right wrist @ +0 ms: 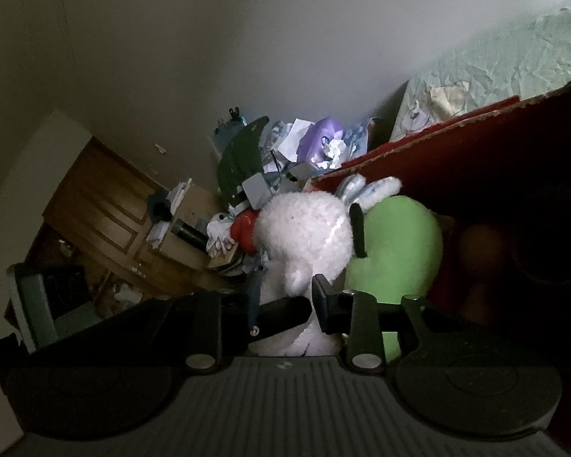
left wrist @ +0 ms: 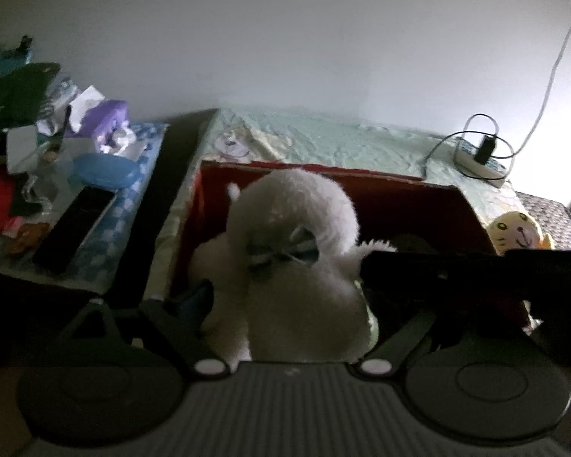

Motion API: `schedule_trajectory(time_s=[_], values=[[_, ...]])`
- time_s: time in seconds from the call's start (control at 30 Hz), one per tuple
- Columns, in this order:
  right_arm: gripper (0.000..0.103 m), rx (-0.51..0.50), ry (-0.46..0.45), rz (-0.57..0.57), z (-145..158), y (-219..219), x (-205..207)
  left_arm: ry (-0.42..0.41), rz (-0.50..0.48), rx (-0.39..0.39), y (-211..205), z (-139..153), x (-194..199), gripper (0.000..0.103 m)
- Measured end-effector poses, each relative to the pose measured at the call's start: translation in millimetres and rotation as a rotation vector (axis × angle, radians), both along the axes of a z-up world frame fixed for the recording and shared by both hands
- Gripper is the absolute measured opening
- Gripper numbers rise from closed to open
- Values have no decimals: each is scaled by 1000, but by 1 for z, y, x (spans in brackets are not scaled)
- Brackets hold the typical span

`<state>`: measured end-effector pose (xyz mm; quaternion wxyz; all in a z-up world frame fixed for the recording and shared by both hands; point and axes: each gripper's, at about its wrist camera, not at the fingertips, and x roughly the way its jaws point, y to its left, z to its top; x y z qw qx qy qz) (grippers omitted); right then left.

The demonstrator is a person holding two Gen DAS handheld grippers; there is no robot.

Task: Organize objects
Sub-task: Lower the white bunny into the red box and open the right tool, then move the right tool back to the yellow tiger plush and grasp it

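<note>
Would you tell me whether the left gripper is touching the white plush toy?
Touching. In the left wrist view, the left gripper has its fingers pressed against both sides of the white plush toy, which fills the gap between them.

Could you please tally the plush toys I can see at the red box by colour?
White: 1, white plush toy, held over the red box
Green: 1, green plush toy, beside the white one
Yellow: 1, yellow plush toy, outside the box
Total: 3
</note>
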<state>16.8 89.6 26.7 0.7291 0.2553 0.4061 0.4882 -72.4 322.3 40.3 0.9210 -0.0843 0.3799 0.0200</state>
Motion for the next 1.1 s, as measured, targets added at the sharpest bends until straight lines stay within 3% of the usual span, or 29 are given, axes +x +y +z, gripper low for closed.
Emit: schedule_trajectory(time_s=[0.3,0.63,0.93,1.1], values=[[38,-17,18,-47,-2,-22,-4,40,55,72,-20,6,-2,90],[40,-29,-28,-40,2,-42,-22,62,123,105,-37,15,-14,91],[42,-10,-56,-60,9,-69,-33,32,126,148,-63,29,-25,91],[42,-5,-65,-80,10,-88,-39,-9,81,157,-85,39,-32,91]])
